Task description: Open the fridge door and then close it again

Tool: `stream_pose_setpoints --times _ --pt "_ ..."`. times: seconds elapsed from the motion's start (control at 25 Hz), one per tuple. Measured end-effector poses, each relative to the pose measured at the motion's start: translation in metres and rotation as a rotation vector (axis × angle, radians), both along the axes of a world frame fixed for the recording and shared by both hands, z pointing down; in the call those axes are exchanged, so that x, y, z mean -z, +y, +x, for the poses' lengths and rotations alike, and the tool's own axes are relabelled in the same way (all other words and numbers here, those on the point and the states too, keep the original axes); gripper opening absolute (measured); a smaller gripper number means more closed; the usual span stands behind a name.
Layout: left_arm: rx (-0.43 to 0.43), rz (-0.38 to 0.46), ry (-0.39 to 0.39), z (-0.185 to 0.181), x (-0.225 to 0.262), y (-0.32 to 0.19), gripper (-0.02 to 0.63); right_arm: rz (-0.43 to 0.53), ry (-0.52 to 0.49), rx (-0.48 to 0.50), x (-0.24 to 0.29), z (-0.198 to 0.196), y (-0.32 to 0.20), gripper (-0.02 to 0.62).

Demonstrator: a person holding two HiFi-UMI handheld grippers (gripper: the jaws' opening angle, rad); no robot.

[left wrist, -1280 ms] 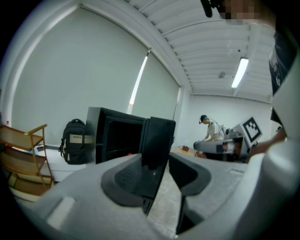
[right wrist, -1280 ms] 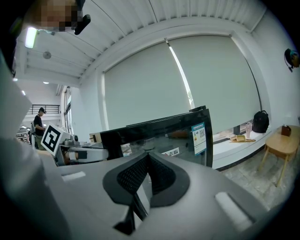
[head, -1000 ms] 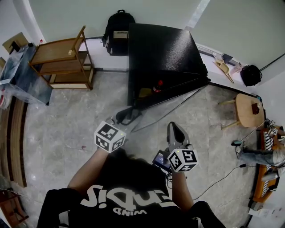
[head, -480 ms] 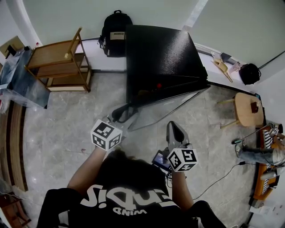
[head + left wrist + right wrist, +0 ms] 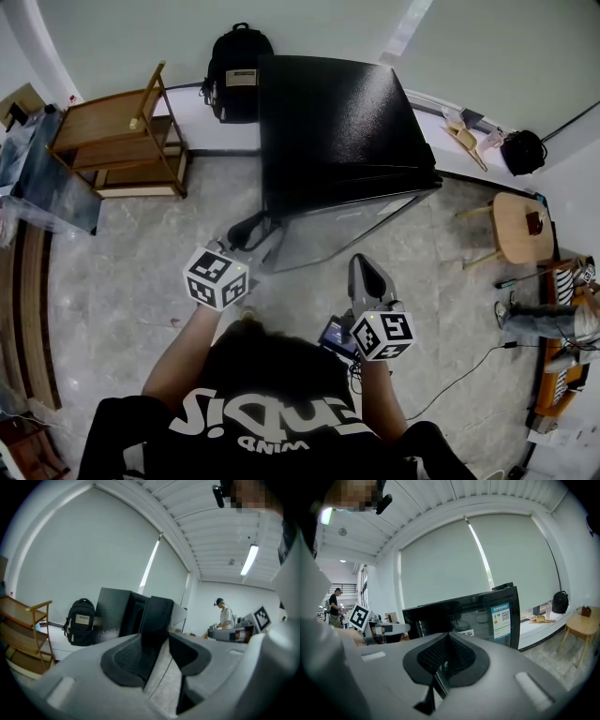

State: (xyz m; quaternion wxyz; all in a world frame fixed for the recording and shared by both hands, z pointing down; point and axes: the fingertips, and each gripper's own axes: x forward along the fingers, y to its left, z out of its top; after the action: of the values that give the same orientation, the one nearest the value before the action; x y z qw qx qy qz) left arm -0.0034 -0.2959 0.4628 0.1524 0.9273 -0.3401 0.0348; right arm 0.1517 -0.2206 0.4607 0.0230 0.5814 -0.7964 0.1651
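Your surfaces read: fridge top (image 5: 337, 112) glossy black, finely speckled | fridge door (image 5: 347, 228) glossy, reflective | shelf (image 5: 103, 117) bare wood | floor (image 5: 122, 262) polished stone | backpack (image 5: 236, 58) matt black cloth.

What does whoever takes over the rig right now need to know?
Left tongs: closed on the free edge of the fridge door, which fills the gap between the pads.
Right tongs: shut, empty, held off in front of the fridge.
Door: only a narrow crack from shut; it stood much wider open a second ago.
Done: opening, and most of the closing swing.
Left: push the door fully home, then release the edge and pull the left tongs clear.
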Motion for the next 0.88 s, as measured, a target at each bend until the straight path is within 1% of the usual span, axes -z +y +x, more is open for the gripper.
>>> stream_pose_setpoints --times 0.32,0.88 --pt "0.013 -0.005 0.017 -0.004 0.0 -0.026 0.172 -0.003 0.004 -0.018 0.0 0.005 -0.01 -0.002" --pt "0.028 -0.008 0.037 -0.005 -0.001 -0.046 0.165 -0.013 0.007 -0.051 -0.005 0.016 -0.02 -0.002"
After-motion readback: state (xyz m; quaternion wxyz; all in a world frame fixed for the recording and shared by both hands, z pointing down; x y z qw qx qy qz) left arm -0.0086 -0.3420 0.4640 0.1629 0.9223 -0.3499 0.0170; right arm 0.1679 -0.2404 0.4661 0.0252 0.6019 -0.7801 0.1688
